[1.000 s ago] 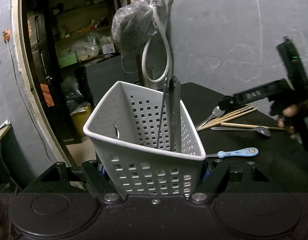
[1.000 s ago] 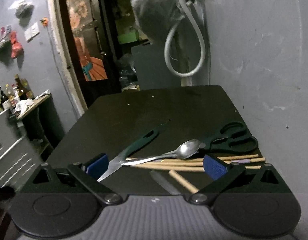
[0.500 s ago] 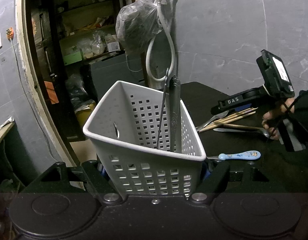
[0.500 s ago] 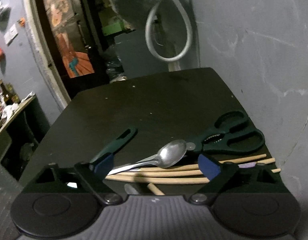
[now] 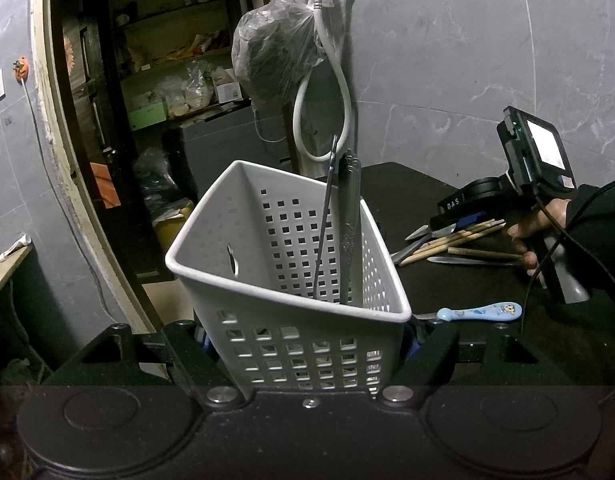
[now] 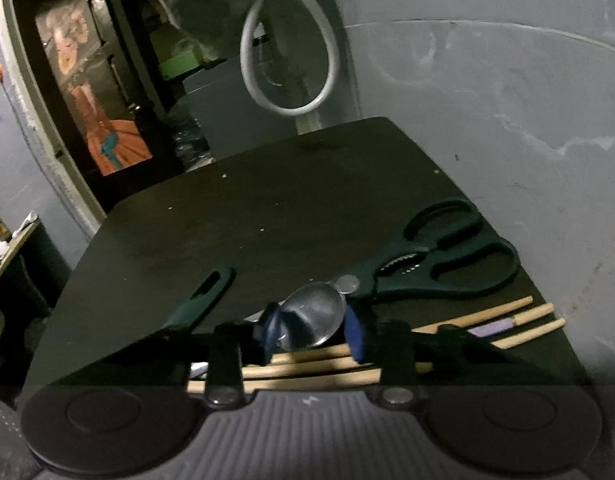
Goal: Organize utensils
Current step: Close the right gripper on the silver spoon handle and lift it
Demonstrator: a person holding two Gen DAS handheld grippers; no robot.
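Step in hand: pick-up of the next utensil. Your right tool [image 6: 311, 330] is closing w/ the metal spoon [image 6: 315, 314] bowl between its blue pads [image 6: 353, 334]; can't tell yet if the pads actually bite. The spoon lies on top of the wooden chopsticks [image 6: 307, 372], so you could drag a stick along; lift straight up first.

Your left tool [image 5: 307, 340] is clamped on the white basket [image 5: 291, 296], holding it tilted at the near left of the worktop [image 6: 267, 208]. Two long utensils [image 5: 347, 232] already stand inside, leaning on its right wall.

Next move, I'd say: raise the spoon clear, carry it left, drop it handle-up into the basket's open left half. Mind the rim and the two upright handles on entry.

Just beside the basket, right: a blue-handled utensil [image 5: 479, 312], lying flat, low enough to pass over.

Further out: a green-handled knife [image 6: 199, 294] left of the spoon, black scissors [image 6: 439, 256] just beyond its bowl. Keep the spoon tip off both.

Far half of the worktop is bare, plenty of swing room. The right edge runs close along the grey wall [image 6: 507, 120]; the left edge drops off to the doorway side.
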